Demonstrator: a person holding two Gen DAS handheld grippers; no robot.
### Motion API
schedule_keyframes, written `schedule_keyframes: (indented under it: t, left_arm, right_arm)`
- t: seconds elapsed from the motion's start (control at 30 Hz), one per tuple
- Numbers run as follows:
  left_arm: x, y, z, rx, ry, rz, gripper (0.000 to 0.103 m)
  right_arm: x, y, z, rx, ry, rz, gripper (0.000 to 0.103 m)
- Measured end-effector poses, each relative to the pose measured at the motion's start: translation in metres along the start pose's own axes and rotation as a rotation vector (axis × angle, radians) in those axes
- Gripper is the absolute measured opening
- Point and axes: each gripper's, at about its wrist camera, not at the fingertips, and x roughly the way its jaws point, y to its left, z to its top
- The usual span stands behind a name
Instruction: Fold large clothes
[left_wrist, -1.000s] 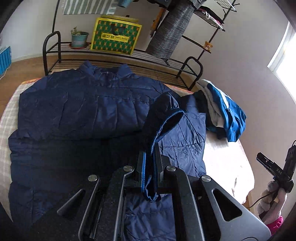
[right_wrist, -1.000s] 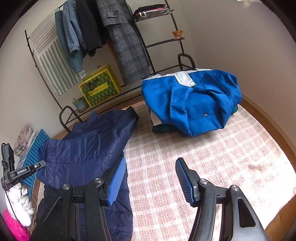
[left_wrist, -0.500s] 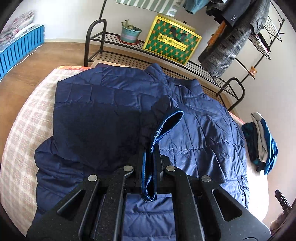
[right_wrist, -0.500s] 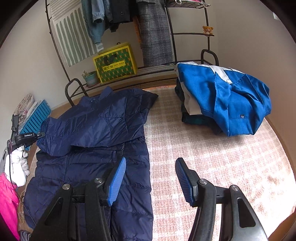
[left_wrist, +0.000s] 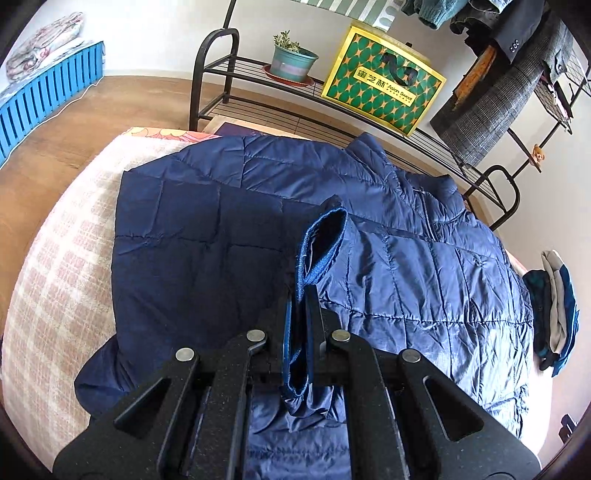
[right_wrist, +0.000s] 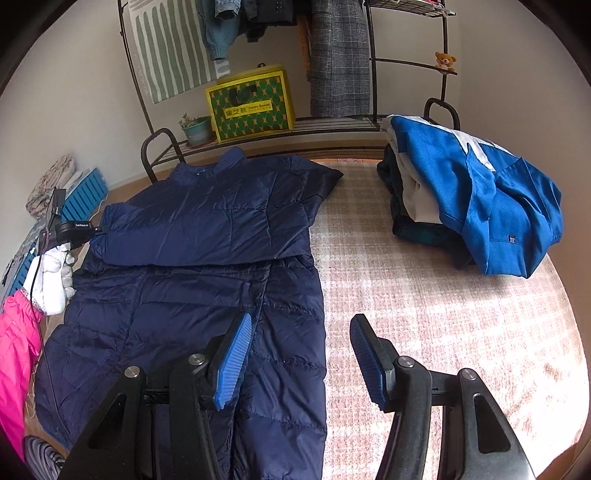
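Note:
A large navy quilted jacket (left_wrist: 406, 266) lies flat on the checked pink-and-white bed cover (left_wrist: 55, 280). My left gripper (left_wrist: 300, 306) is shut on the sleeve cuff (left_wrist: 321, 243) and holds it above the jacket's left half. In the right wrist view the jacket (right_wrist: 207, 280) has its sleeve folded across the chest, with the left gripper (right_wrist: 70, 230) at its left edge. My right gripper (right_wrist: 301, 354) is open and empty above the jacket's lower right edge.
A pile of clothes topped by a blue garment (right_wrist: 491, 206) sits at the far right of the bed; it also shows in the left wrist view (left_wrist: 554, 314). A black rack (right_wrist: 258, 125) with a yellow-green bag (right_wrist: 251, 105), a plant pot and hanging coats stands behind.
My left gripper carried the cuff leftward across the jacket, so the sleeve now lies folded over the chest. The right gripper swung left over the jacket's lower edge, still open.

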Motion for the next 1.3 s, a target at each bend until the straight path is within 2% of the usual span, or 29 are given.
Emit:
schedule_keyframes:
  t: [0.13, 0.2, 0.27, 0.33, 0.4, 0.47, 0.7, 0.8, 0.87, 0.97, 1.03, 1.13, 1.3]
  left_arm:
    - [0.011, -0.004, 0.005, 0.011, -0.006, 0.034, 0.004]
    - [0.016, -0.004, 0.006, 0.019, 0.005, 0.078, 0.006]
    - [0.019, -0.004, 0.004, 0.027, 0.020, 0.140, 0.021]
    - [0.017, -0.003, 0.003, 0.039, 0.018, 0.174, 0.044]
    - [0.012, -0.001, 0.002, 0.042, 0.003, 0.217, 0.054]
    - [0.002, 0.004, 0.003, 0.037, -0.019, 0.224, 0.054]
    - [-0.065, 0.015, 0.004, 0.011, -0.067, 0.128, 0.054]
    - [-0.105, 0.016, -0.003, 0.027, -0.079, 0.070, 0.063]
    - [-0.132, 0.017, -0.013, 0.056, -0.089, 0.052, 0.064]
    - [-0.170, 0.025, -0.036, 0.087, -0.091, 0.036, 0.066]
    - [-0.193, 0.037, -0.056, 0.077, -0.086, 0.010, 0.072]
    - [-0.223, 0.062, -0.092, 0.048, -0.066, -0.024, 0.073]
    - [-0.242, 0.111, -0.159, -0.012, 0.030, -0.021, 0.074]
  right_arm:
    - [0.001, 0.004, -0.002, -0.019, 0.006, -0.005, 0.059]
    - [0.000, 0.005, -0.001, -0.017, 0.004, -0.002, 0.059]
    - [-0.001, 0.005, 0.000, -0.015, 0.001, 0.001, 0.059]
    - [-0.002, 0.005, 0.001, -0.013, -0.001, 0.003, 0.059]
    - [-0.002, 0.005, 0.002, -0.012, -0.002, 0.008, 0.059]
    - [-0.005, 0.006, 0.003, -0.015, -0.005, 0.007, 0.059]
    - [-0.035, 0.008, 0.002, -0.032, -0.074, 0.020, 0.059]
    - [-0.049, 0.009, -0.008, -0.062, -0.119, -0.003, 0.068]
    - [-0.058, 0.007, -0.018, -0.074, -0.159, 0.008, 0.071]
    - [-0.068, 0.001, -0.037, -0.089, -0.197, 0.026, 0.071]
    - [-0.072, -0.005, -0.049, -0.090, -0.186, 0.030, 0.071]
    - [-0.077, -0.019, -0.065, -0.045, -0.153, 0.051, 0.072]
    - [-0.080, -0.047, -0.098, 0.079, -0.111, 0.151, 0.075]
